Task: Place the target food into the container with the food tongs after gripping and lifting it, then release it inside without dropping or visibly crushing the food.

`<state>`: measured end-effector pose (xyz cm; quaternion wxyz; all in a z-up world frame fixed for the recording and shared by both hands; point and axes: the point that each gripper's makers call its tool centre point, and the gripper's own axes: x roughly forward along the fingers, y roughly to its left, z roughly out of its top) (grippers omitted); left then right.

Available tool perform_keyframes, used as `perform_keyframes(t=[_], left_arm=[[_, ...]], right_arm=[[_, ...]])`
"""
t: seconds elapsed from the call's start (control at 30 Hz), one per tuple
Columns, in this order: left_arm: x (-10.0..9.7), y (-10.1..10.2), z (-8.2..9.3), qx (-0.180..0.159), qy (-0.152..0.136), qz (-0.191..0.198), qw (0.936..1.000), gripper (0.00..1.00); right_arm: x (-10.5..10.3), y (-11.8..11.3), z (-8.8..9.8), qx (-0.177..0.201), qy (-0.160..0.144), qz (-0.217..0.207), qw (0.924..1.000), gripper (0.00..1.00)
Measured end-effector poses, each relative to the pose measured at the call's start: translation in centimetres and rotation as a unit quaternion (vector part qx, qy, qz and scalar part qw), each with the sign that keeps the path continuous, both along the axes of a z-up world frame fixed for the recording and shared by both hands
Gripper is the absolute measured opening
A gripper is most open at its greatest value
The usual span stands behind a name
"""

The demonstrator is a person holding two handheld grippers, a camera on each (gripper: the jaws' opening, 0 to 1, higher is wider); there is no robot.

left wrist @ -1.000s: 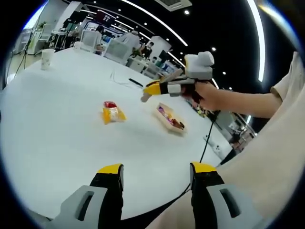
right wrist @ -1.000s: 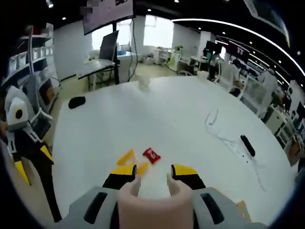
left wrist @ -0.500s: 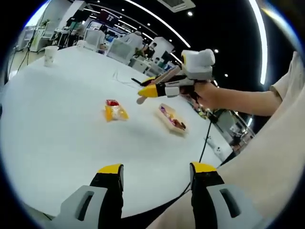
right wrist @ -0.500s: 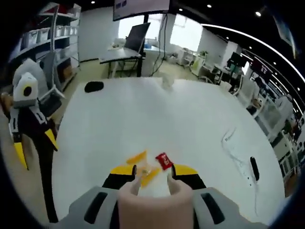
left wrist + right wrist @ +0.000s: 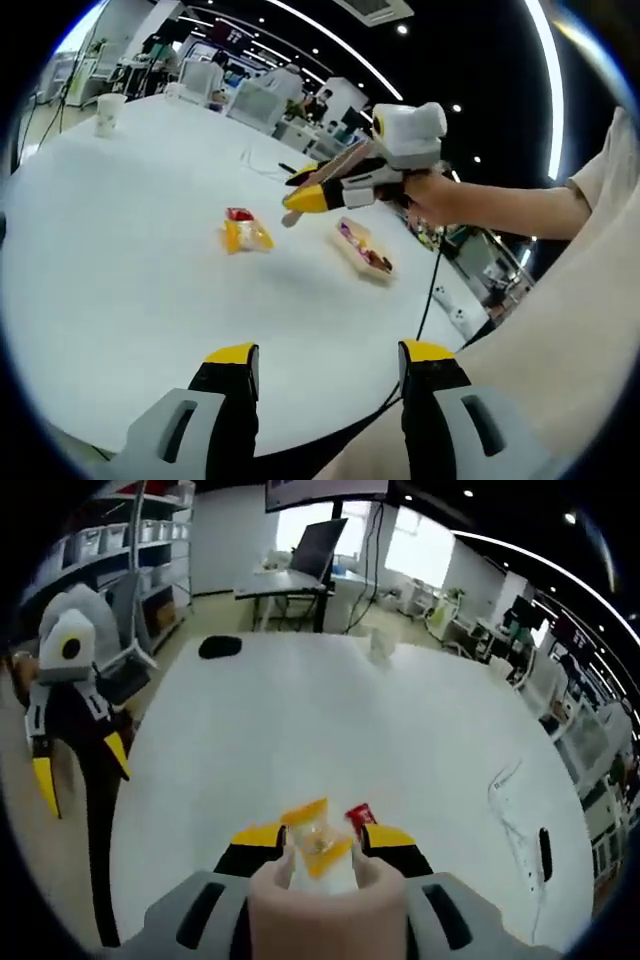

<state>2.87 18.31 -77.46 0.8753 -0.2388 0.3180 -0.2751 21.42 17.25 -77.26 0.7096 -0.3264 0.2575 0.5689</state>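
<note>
A yellow wrapped snack (image 5: 243, 236) with a small red packet (image 5: 236, 215) beside it lies on the white table (image 5: 130, 270). To its right stands a shallow container (image 5: 352, 257) with colourful food in it. My right gripper (image 5: 305, 188), held by a hand, hovers just above and right of the snack, shut on beige food tongs (image 5: 291, 213). In the right gripper view the tongs (image 5: 318, 905) sit between my jaws (image 5: 322, 836), their tips on either side of the yellow snack (image 5: 316, 844), the red packet (image 5: 358, 815) just beyond. My left gripper (image 5: 330, 354) stands open at the near edge.
A paper cup (image 5: 108, 110) stands at the far side, and a cable with a black pen-like object (image 5: 543, 846) lies to the right. A black mouse (image 5: 219, 646) rests at the far edge. My left gripper (image 5: 80, 770) hangs at the table's left edge.
The right gripper with the tongs has moved down and toward the yellow snack, which now sits between the tong tips. The left gripper has stayed open and still.
</note>
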Motion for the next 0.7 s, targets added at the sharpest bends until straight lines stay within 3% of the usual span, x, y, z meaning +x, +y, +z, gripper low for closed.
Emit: perform_keyframes(t=[0.47, 0.7], left_arm=[[-0.1, 0.8, -0.3, -0.002, 0.007, 0.012, 0.9999, 0.56], [-0.7, 1.1, -0.5, -0.004, 0.012, 0.022, 0.9997, 0.56]], right_arm=[[-0.4, 1.6, -1.2, -0.035, -0.027, 0.077, 0.9961, 0.29], [-0.6, 2.5, -1.9, -0.046, -0.026, 0.098, 0.9938, 0.29]])
